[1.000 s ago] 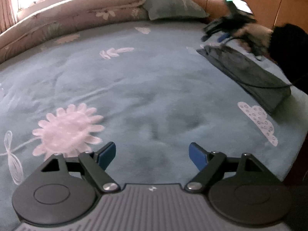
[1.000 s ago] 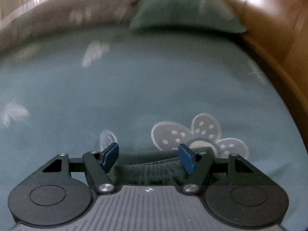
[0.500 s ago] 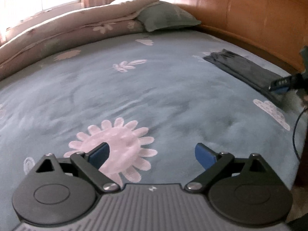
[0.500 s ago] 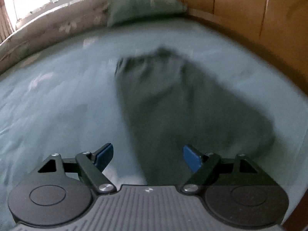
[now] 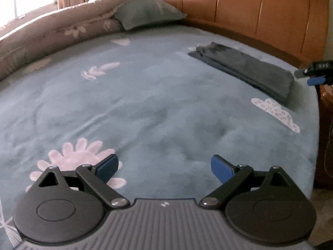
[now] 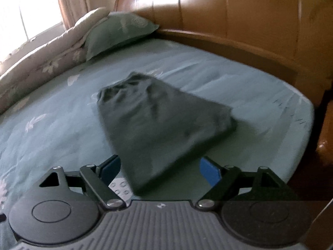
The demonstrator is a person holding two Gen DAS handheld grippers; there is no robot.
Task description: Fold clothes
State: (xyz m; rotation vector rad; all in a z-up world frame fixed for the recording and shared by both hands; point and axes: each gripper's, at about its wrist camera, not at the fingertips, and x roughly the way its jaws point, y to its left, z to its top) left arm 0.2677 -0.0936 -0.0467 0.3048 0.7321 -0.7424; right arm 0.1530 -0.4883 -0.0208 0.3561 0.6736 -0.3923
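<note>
A dark grey folded garment [image 5: 247, 70] lies flat on the blue bedsheet [image 5: 145, 108] near the bed's right edge; it also shows in the right wrist view [image 6: 162, 125]. My left gripper [image 5: 164, 167] is open and empty, low over the sheet near a pink flower print, far from the garment. My right gripper [image 6: 159, 169] is open and empty, just short of the garment's near end; it appears in the left wrist view at the far right [image 5: 316, 77].
A rolled floral quilt [image 5: 54, 31] and a green pillow [image 5: 145, 14] lie at the far side of the bed. A wooden headboard [image 5: 260, 10] runs along the right. The bed's edge drops off at the right [image 5: 316, 137].
My right gripper let go of the garment and drew back from it. My left gripper turned a little; the garment now lies still and folded.
</note>
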